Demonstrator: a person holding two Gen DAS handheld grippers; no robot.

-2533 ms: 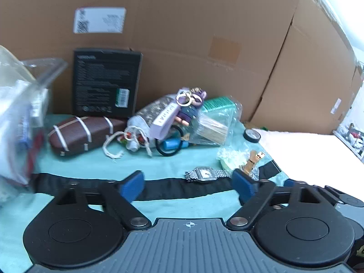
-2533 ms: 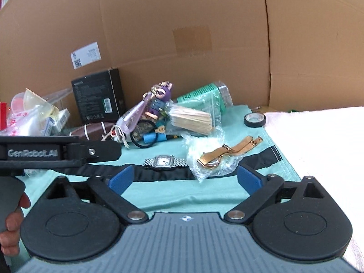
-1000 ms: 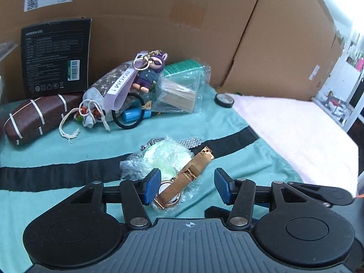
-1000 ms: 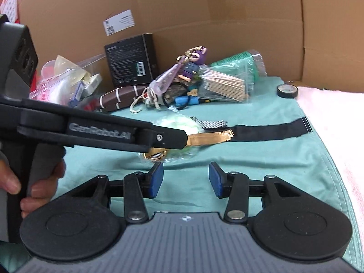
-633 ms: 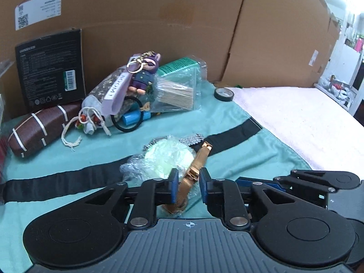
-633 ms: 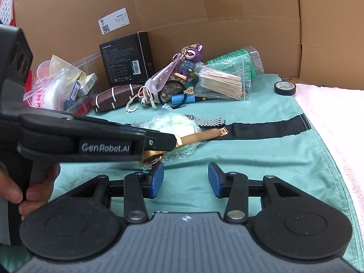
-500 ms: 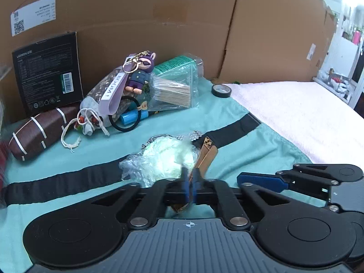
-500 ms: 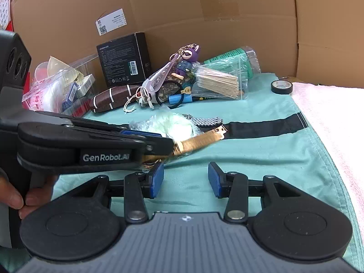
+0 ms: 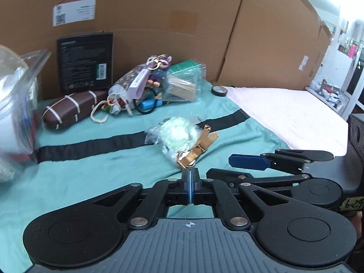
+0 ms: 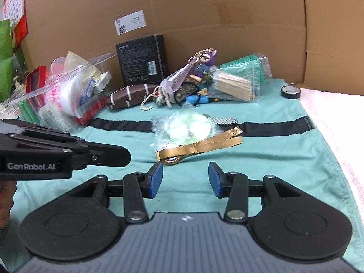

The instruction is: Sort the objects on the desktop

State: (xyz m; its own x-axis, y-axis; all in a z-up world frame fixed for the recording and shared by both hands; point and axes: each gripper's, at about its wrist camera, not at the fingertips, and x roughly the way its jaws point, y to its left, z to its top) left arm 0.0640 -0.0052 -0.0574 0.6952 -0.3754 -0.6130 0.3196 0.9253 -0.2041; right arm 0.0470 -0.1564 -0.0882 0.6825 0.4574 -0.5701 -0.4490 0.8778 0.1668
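A gold mesh-band watch (image 9: 196, 149) lies on the teal cloth (image 9: 91, 170), partly out of a crumpled clear plastic bag (image 9: 175, 133). It also shows in the right wrist view (image 10: 200, 147) with the bag (image 10: 182, 128) behind it. My left gripper (image 9: 190, 182) is shut with nothing between its pads, just short of the watch face. My right gripper (image 10: 185, 179) is open and empty, a little nearer than the watch. A silver watch band (image 10: 224, 121) peeks out behind the bag.
A pile at the back holds a black box (image 10: 142, 62), a brown glasses case (image 10: 130, 96), a purple keychain figure (image 10: 202, 64), a toothpick bag (image 10: 236, 84) and a tape roll (image 10: 290, 91). A full clear bag (image 10: 68, 91) stands left. Cardboard walls (image 10: 204, 11) behind, pink towel (image 10: 341, 122) right.
My left gripper closed on the gold watch band, then lost it: the watch now lies on the cloth ahead of the shut pads. The left gripper has drawn back to the left.
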